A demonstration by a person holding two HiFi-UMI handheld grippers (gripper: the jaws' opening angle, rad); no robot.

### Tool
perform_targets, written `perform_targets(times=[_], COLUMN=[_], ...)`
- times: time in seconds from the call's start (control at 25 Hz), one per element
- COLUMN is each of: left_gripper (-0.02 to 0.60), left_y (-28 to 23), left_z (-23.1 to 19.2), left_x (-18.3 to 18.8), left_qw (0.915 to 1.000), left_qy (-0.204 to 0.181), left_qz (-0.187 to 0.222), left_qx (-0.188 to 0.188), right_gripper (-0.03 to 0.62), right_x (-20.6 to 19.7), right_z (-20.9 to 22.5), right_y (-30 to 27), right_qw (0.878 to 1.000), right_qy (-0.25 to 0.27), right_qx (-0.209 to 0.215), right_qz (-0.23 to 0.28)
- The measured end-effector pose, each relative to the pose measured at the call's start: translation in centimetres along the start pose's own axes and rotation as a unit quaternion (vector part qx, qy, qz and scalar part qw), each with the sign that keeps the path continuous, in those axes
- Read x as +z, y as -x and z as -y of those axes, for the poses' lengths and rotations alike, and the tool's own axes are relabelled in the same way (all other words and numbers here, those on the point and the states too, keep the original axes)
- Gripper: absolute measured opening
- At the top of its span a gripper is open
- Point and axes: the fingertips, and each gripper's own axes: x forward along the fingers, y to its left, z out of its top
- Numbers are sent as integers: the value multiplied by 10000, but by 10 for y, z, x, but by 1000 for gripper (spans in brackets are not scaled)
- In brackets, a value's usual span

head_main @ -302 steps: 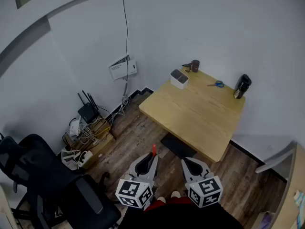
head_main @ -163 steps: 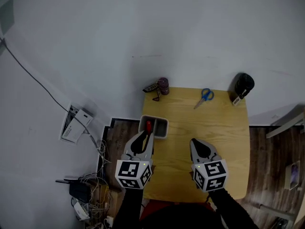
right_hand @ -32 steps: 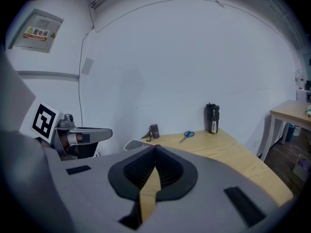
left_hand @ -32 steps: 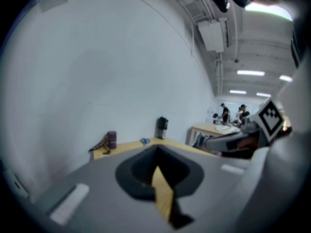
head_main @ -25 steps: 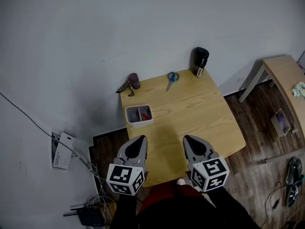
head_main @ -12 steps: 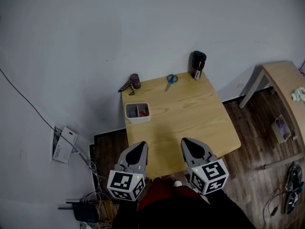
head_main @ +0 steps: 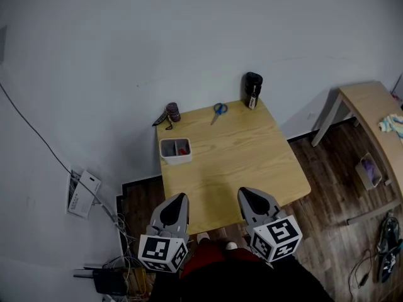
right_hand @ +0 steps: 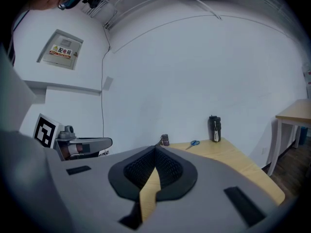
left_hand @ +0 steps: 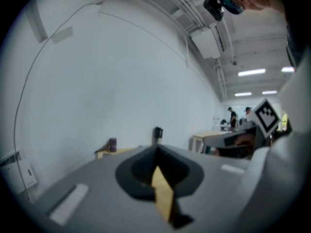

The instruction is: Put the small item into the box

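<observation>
I face a light wooden table [head_main: 239, 150] set against a plain white wall [head_main: 189, 30]. Right of the table lies dark plank floor [head_main: 327, 162], where a second pale table [head_main: 371, 112] stands. Left of the table, a cable [head_main: 34, 134] runs down the wall to a white box [head_main: 84, 194]. Tangled wires [head_main: 123, 257] lie below the box.

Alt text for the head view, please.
Seen from above, a white box holding a small red item sits at the left edge of a wooden table, with blue scissors and a black bottle at the far edge. The left gripper and right gripper hang over the near edge, jaws together.
</observation>
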Motion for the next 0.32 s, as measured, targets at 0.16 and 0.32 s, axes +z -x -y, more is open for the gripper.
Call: perform_targets(times=[0.16, 0.32], left_gripper=[2, 2], left_y=[7, 16], left_z=[9, 18], left_x=[3, 1], left_qw=[9999, 9998], left_qy=[-61, -146], left_qz=[87, 117], left_qx=[-2, 7], right_gripper=[8, 8], right_x=[3, 6], right_z=[2, 3], right_y=[12, 27], right_qw=[9999, 9995], right_qy=[-43, -9], right_qx=[-47, -123], right_qz=[144, 292])
